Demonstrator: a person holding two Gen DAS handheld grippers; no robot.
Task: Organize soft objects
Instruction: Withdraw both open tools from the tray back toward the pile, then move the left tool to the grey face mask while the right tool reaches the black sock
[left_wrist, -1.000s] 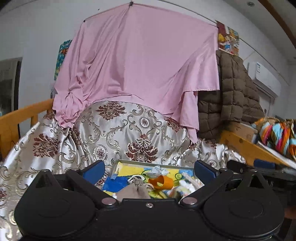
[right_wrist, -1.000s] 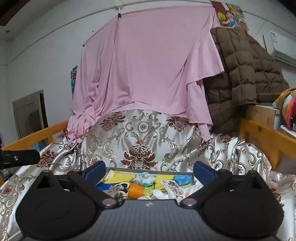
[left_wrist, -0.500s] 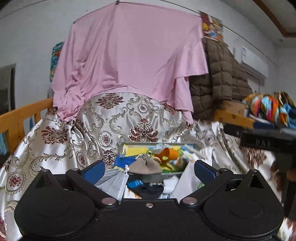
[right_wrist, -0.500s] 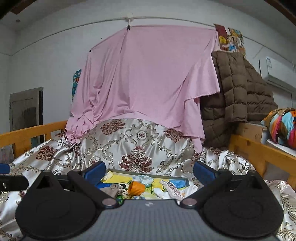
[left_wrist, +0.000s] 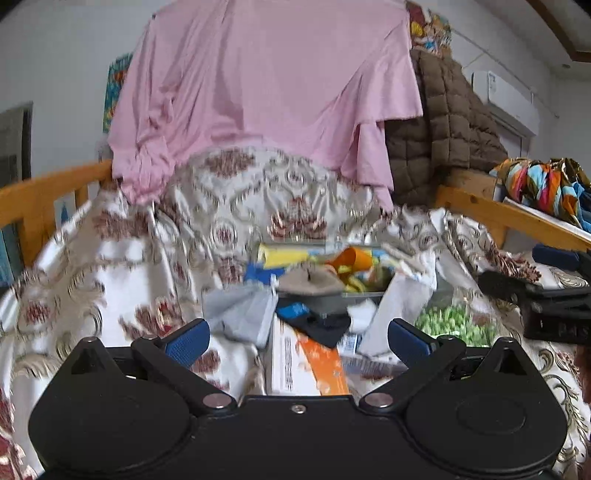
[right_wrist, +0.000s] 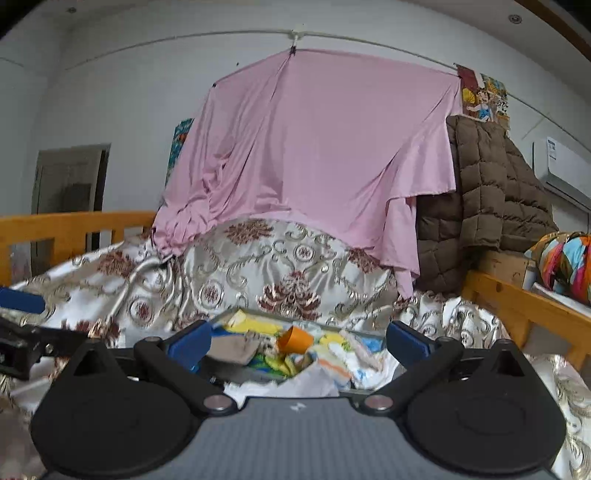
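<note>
A shallow grey tray (left_wrist: 364, 294) on the bed holds a heap of soft things: a grey-brown cloth (left_wrist: 309, 282), an orange cup-shaped piece (left_wrist: 352, 258) and yellow and blue fabrics. In front of it lie a grey cloth (left_wrist: 240, 312), a black item (left_wrist: 319, 328) and a white box with an orange stripe (left_wrist: 295, 365). My left gripper (left_wrist: 297, 339) hangs open above these, holding nothing. My right gripper (right_wrist: 298, 341) is open and empty before the same tray (right_wrist: 258, 314), with the orange piece (right_wrist: 293, 339) and the grey-brown cloth (right_wrist: 232, 349) between its fingers' line of sight.
A floral satin cover (left_wrist: 122, 258) drapes the bed. A pink sheet (right_wrist: 314, 147) and a brown quilted jacket (right_wrist: 487, 199) hang behind. Wooden rails (right_wrist: 517, 306) run along both sides. Bright striped fabric (left_wrist: 543, 184) lies at the right, beside a green-patterned item (left_wrist: 454, 323).
The left view has dropped and drawn back, bringing the grey cloth, black item and box into sight. The right gripper has come closer to the tray. Both stayed open.
</note>
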